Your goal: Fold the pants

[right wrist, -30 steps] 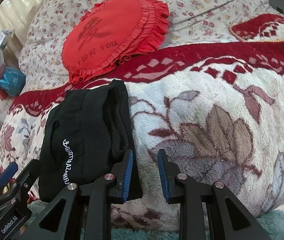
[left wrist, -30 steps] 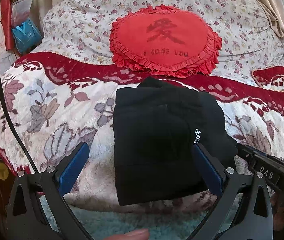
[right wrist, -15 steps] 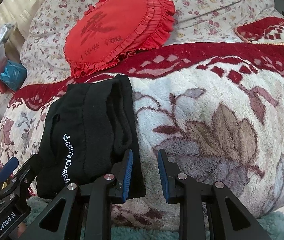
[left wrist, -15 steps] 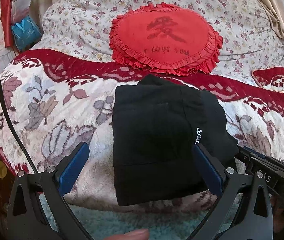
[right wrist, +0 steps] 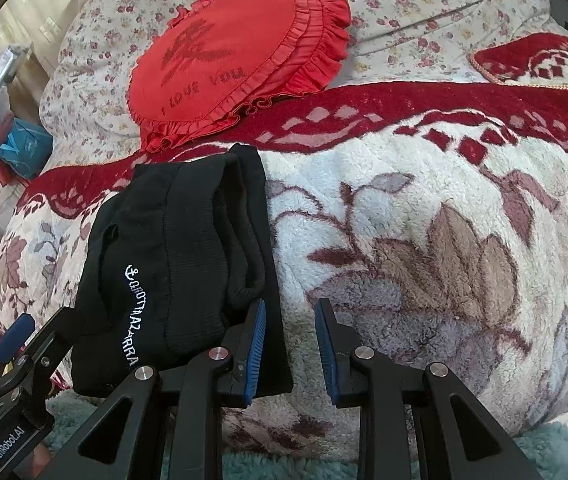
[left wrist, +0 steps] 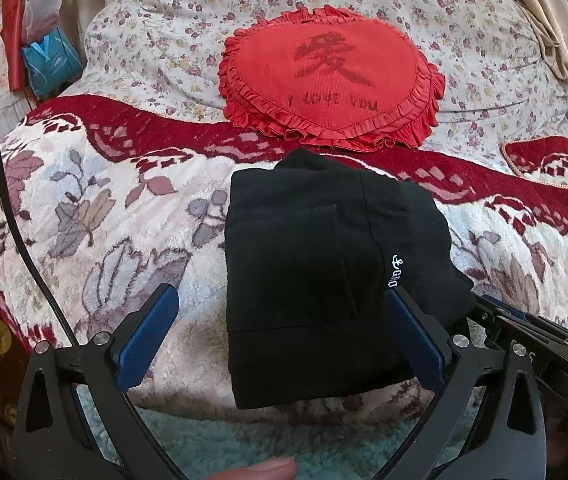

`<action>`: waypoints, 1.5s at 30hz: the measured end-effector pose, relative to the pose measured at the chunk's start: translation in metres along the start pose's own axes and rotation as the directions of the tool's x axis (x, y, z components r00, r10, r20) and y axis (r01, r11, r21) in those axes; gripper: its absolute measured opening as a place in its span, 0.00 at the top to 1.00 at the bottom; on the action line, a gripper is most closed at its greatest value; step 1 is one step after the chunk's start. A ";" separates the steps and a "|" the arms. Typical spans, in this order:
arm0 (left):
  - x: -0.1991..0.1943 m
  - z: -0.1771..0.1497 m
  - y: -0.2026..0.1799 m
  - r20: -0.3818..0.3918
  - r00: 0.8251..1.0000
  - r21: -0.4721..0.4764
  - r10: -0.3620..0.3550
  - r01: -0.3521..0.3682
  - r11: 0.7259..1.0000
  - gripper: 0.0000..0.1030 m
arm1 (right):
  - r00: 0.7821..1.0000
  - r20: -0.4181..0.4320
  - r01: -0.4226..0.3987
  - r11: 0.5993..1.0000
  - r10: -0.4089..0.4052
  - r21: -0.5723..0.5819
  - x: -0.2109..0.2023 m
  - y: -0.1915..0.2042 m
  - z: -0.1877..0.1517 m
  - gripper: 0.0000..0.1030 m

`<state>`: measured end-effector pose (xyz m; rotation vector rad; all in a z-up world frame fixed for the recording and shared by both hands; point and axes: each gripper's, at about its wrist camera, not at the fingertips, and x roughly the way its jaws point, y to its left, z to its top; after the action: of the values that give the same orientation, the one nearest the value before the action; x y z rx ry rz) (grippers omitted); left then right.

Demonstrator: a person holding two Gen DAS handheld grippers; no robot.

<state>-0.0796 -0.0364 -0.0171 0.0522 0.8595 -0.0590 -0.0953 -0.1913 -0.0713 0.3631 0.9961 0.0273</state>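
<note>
Folded black pants [left wrist: 316, 280] lie mid-frame on the bed's floral blanket [left wrist: 95, 224], long axis running top-to-bottom. Left tongs [left wrist: 279, 340] spread wide, straddling them, gripping nothing. Right tongs [right wrist: 290, 344] narrowly parted, empty (pants just left of them).

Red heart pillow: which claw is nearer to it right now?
Neither clearly. Both the left claw and right claw sit short of the red heart pillow, separated by black pants.

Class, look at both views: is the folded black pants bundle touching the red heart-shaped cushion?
Apart. The right wrist view shows a strip of red blanket border between the pants and the cushion.
</note>
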 end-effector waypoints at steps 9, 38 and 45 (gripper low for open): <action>-0.001 0.001 0.002 0.002 1.000 -0.005 -0.002 0.002 1.000 0.01 | 1.000 0.000 0.000 1.000 0.000 -0.001 0.000 0.000 0.000 0.77; 0.000 0.000 0.007 -0.013 1.000 -0.009 -0.009 0.009 1.000 0.01 | 1.000 0.000 0.003 1.000 -0.003 -0.006 0.000 0.000 -0.001 0.77; 0.001 -0.001 0.008 -0.016 1.000 -0.013 -0.013 0.013 1.000 0.01 | 1.000 -0.001 0.004 1.000 -0.004 -0.005 0.001 0.001 0.000 0.77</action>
<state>-0.0793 -0.0288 -0.0179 0.0347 0.8759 -0.0653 -0.0952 -0.1903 -0.0718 0.3564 0.9972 0.0270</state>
